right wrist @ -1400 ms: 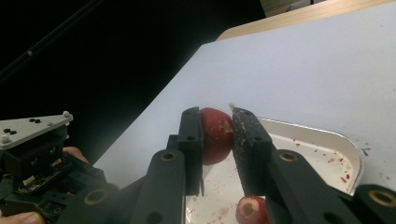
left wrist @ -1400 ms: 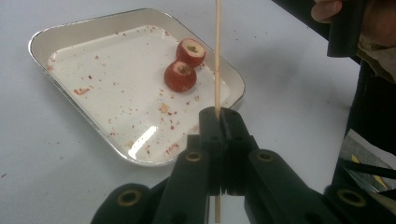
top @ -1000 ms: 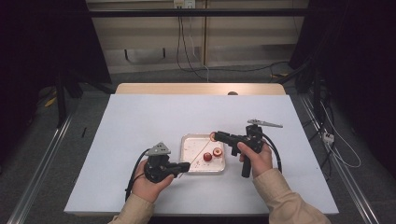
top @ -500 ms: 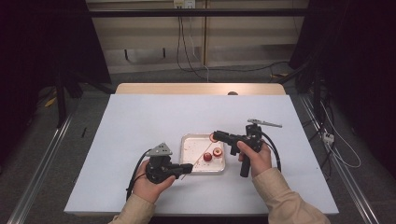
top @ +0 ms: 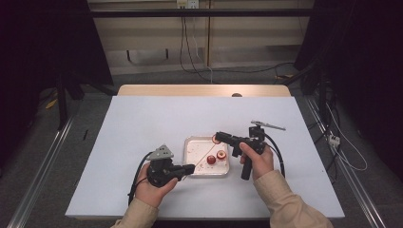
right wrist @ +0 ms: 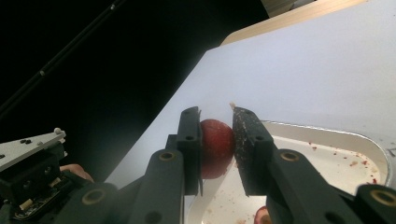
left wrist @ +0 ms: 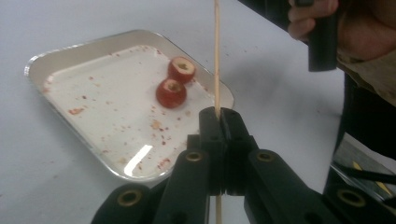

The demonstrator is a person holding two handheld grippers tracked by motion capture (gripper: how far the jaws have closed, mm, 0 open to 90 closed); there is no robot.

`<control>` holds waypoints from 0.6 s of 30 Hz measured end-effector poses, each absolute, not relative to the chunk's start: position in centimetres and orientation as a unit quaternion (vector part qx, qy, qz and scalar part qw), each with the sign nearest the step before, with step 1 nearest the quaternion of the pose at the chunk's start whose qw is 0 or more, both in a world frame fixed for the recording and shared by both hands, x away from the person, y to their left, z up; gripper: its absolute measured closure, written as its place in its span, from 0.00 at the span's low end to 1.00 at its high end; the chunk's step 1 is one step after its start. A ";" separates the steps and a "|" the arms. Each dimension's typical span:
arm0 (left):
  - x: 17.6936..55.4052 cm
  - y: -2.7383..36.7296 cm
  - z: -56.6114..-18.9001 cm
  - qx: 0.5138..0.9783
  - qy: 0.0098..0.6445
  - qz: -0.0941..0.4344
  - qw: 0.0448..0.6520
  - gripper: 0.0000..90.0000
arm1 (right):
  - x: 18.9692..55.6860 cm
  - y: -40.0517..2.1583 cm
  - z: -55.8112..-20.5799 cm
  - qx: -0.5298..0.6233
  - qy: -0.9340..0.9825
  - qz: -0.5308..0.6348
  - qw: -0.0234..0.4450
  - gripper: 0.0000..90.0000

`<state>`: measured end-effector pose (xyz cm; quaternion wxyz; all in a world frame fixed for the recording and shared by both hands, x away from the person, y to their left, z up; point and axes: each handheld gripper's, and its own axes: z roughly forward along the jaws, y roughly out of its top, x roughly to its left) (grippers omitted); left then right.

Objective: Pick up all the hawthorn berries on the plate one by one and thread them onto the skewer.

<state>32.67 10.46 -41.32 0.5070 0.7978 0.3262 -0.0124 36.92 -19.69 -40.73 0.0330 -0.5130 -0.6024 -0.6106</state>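
My left gripper [top: 191,167] [left wrist: 219,114] is shut on a thin wooden skewer [left wrist: 216,56] [top: 202,154] at the near left corner of a metal tray [top: 190,140] [left wrist: 60,49]. The skewer slants up over the tray to a red fruit [right wrist: 217,144] [top: 216,139]. My right gripper [top: 218,137] [right wrist: 217,114] is shut on that fruit above the tray's far edge. The skewer's tip [right wrist: 231,105] pokes out beside that fruit. Two cored red fruits [left wrist: 171,92] [left wrist: 181,69] lie in the tray, seen in the high view as a pair [top: 211,159] [top: 221,155].
The tray rests on a white table [top: 142,123], and red crumbs dot its floor [left wrist: 116,116]. A wooden strip [top: 199,90] runs along the table's far edge. Cables lie on the floor beyond and to the right [top: 342,147].
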 end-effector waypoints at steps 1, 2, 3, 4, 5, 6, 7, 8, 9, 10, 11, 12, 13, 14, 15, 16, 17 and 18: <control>32.7 10.5 -41.4 0.797 0.328 -0.011 0.507 0.99 | 36.9 -19.6 -40.8 -0.512 -0.603 -0.610 0.036 0.82; 32.7 10.5 -41.4 0.798 0.330 -0.008 0.504 0.99 | 36.9 -19.5 -40.9 -0.513 -0.602 -0.611 0.041 0.82; 32.7 10.5 -41.5 0.797 0.332 -0.008 0.504 0.99 | 36.9 -19.3 -40.9 -0.515 -0.601 -0.609 0.041 0.82; 32.7 10.5 -41.6 0.793 0.336 -0.005 0.508 0.99 | 36.9 -19.2 -40.9 -0.516 -0.601 -0.609 0.041 0.82; 32.7 10.5 -41.6 0.790 0.338 -0.005 0.511 0.99 | 36.9 -19.0 -41.0 -0.515 -0.600 -0.610 0.046 0.82; 32.8 10.4 -41.6 0.792 0.338 -0.005 0.508 0.99 | 36.9 -18.9 -41.0 -0.513 -0.601 -0.610 0.052 0.82; 32.7 10.4 -41.6 0.793 0.338 -0.001 0.506 0.99 | 36.8 -18.7 -41.1 -0.514 -0.603 -0.608 0.045 0.82; 32.7 10.3 -41.7 0.792 0.339 -0.001 0.508 0.99 | 36.8 -18.7 -41.1 -0.513 -0.602 -0.611 0.042 0.82; 32.7 10.2 -41.8 0.793 0.340 -0.002 0.506 0.99 | 36.7 -18.6 -41.1 -0.514 -0.600 -0.612 0.041 0.82; 32.6 10.1 -41.8 0.792 0.341 0.002 0.506 0.99 | 36.7 -18.6 -41.2 -0.515 -0.598 -0.613 0.041 0.82; 32.6 10.0 -41.9 0.793 0.341 0.003 0.505 0.99 | 36.7 -18.6 -41.2 -0.516 -0.597 -0.613 0.039 0.82; 32.6 9.8 -41.8 0.796 0.338 0.003 0.502 0.99 | 36.6 -18.6 -41.2 -0.517 -0.598 -0.612 0.035 0.82; 32.5 9.7 -41.9 0.797 0.339 0.006 0.500 0.99 | 36.6 -18.5 -41.2 -0.514 -0.598 -0.613 0.037 0.82; 32.5 9.6 -41.9 0.798 0.340 0.006 0.498 0.99 | 36.5 -18.5 -41.2 -0.515 -0.600 -0.611 0.037 0.82; 32.6 9.5 -41.9 0.799 0.339 0.004 0.496 0.99 | 36.4 -18.4 -41.2 -0.514 -0.602 -0.610 0.038 0.82; 32.5 9.4 -41.9 0.798 0.340 0.008 0.498 1.00 | 36.4 -18.4 -41.3 -0.513 -0.603 -0.610 0.033 0.82; 32.6 9.3 -41.9 0.798 0.341 0.008 0.497 1.00 | 36.3 -18.4 -41.3 -0.515 -0.599 -0.612 0.034 0.82; 32.6 9.3 -41.9 0.798 0.341 0.008 0.497 1.00 | 36.2 -18.4 -41.3 -0.516 -0.598 -0.612 0.034 0.82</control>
